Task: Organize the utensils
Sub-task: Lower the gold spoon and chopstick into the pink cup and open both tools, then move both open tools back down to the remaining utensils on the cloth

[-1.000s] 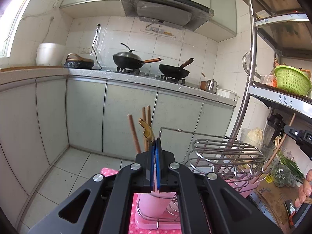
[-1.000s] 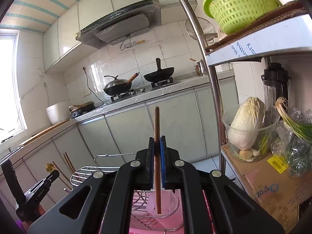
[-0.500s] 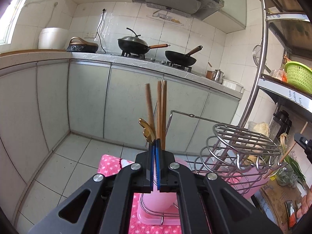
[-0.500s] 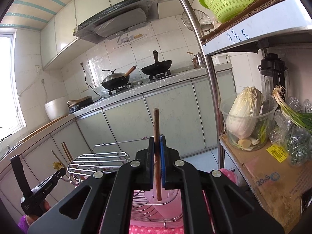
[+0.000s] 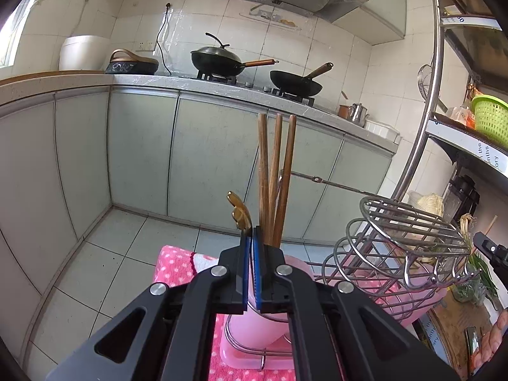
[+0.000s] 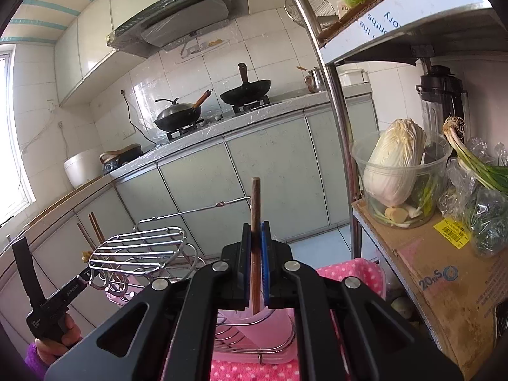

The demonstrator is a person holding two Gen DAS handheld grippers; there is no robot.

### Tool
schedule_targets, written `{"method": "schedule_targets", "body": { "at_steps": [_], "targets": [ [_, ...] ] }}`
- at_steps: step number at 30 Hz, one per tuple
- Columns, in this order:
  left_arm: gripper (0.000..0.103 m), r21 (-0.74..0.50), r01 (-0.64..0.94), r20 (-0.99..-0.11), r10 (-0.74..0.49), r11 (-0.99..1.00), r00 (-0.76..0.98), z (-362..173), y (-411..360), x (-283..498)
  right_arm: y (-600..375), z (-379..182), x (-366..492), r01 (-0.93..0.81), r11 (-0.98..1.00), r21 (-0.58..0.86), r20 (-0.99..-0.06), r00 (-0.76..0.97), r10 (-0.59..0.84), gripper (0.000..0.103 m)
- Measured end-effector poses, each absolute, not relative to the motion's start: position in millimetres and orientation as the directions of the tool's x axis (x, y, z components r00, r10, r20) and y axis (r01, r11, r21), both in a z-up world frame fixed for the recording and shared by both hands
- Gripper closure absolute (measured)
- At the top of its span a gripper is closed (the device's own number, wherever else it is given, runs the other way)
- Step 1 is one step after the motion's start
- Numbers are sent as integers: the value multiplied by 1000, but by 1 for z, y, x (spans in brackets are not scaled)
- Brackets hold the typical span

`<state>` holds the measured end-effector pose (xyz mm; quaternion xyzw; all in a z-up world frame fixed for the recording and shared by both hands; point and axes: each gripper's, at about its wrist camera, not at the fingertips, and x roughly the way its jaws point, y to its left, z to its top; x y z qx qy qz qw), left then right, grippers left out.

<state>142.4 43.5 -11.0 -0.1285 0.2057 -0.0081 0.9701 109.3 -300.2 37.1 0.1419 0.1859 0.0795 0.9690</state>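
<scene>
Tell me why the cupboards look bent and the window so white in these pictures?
Left wrist view: the fisheye lens bows the cabinet doors and the shelf pole; black corners frame the picture. Right wrist view: daylight blows the window out to plain white, the range hood shows glare, and the same curving bends the counter.

Black gripper bodies, blue pads. Brown wooden chopsticks, gold utensil handle. Pink holder cup and tray, silver wire rack. Pink cloth, white polka dots. Upper right: lime-green basket. Pale grey-green cabinets, white wall tiles, black woks.
</scene>
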Motion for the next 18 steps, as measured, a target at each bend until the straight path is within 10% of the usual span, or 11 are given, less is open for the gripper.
{"method": "schedule_targets", "body": {
  "at_steps": [8, 11, 18],
  "targets": [
    [66, -267, -19, -388, -90, 964, 917, -3, 46, 133, -298, 33, 115, -107, 946, 305, -398, 889, 228, 91],
    [64, -272, -10, -375, -96, 962, 922, 4, 48, 126, -301, 33, 111, -105, 940, 326, -394, 888, 236, 63],
    [63, -299, -9, -373, -108, 954, 922, 11, 52, 107, -306, 38, 93, -99, 941, 324, -381, 897, 225, 61]
  ]
}}
